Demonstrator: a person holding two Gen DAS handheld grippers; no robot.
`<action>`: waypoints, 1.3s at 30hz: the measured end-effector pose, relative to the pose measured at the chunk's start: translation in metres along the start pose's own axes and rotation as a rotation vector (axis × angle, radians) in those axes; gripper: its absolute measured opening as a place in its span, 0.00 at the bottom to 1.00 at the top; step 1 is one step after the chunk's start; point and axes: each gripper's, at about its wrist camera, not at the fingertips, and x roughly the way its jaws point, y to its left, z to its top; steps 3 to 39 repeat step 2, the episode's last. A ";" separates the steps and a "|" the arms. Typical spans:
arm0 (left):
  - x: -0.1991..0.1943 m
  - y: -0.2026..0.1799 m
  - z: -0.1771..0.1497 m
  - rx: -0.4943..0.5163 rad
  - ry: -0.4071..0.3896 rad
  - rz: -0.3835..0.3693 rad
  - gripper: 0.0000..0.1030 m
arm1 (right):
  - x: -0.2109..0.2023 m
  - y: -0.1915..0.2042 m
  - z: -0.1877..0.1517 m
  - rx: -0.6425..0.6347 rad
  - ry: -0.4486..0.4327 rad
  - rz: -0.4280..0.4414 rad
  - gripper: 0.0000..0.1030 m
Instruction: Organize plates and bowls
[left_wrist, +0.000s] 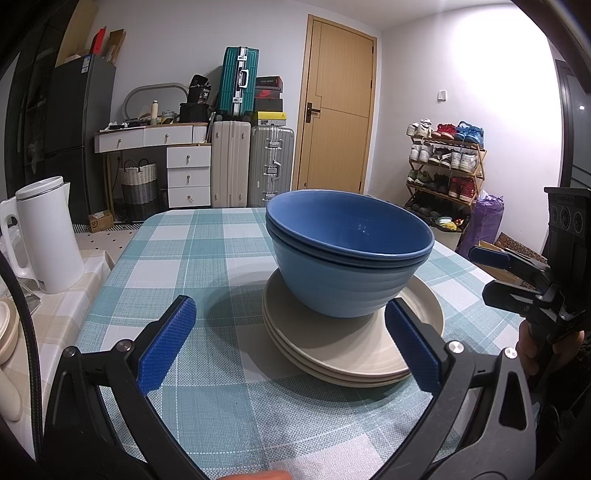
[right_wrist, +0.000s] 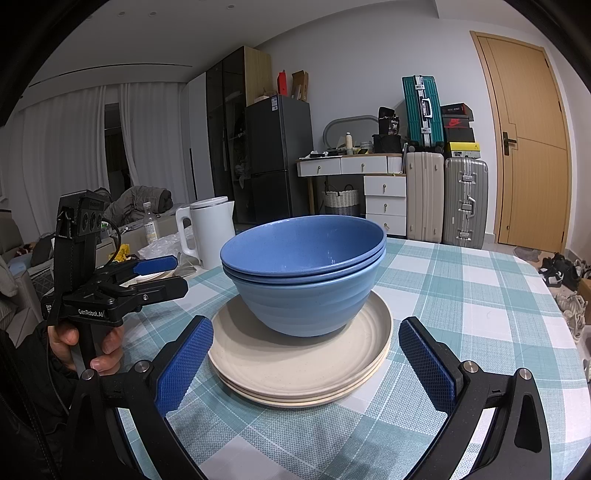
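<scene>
**Bowls nested on plates, both tongs wide**

Left tongs (left_wrist: 290, 341) gape wide and empty at six o'clock, with the plates (left_wrist: 332, 350) just beyond their pads. Right tongs (right_wrist: 304, 363) stand equally wide, holding nothing. Cream plates sit stacked on the checked table (right_wrist: 461, 295), carrying nested blue bowls (right_wrist: 306, 266) at twelve o'clock. Sorting looks close to finished; any further lift should probably grip a plate rim low and level so the bowls stay seated. Readable writing: "GenRobot.AI" on the left tool's body.

Seemingly a lived-in home: fridge (right_wrist: 277, 147), stacked suitcases (right_wrist: 445, 162), shoe rack (left_wrist: 445, 166) and checked tablecloth (right_wrist: 461, 295).
</scene>
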 end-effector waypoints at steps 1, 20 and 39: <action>0.000 0.000 0.000 0.000 0.000 0.001 0.99 | -0.001 0.000 0.000 0.000 -0.001 -0.001 1.00; 0.000 0.000 0.000 0.000 0.001 0.003 0.99 | 0.000 0.000 0.000 -0.001 -0.001 0.000 1.00; 0.000 0.000 0.000 0.000 0.001 0.003 0.99 | 0.000 0.000 0.000 -0.001 -0.001 0.000 1.00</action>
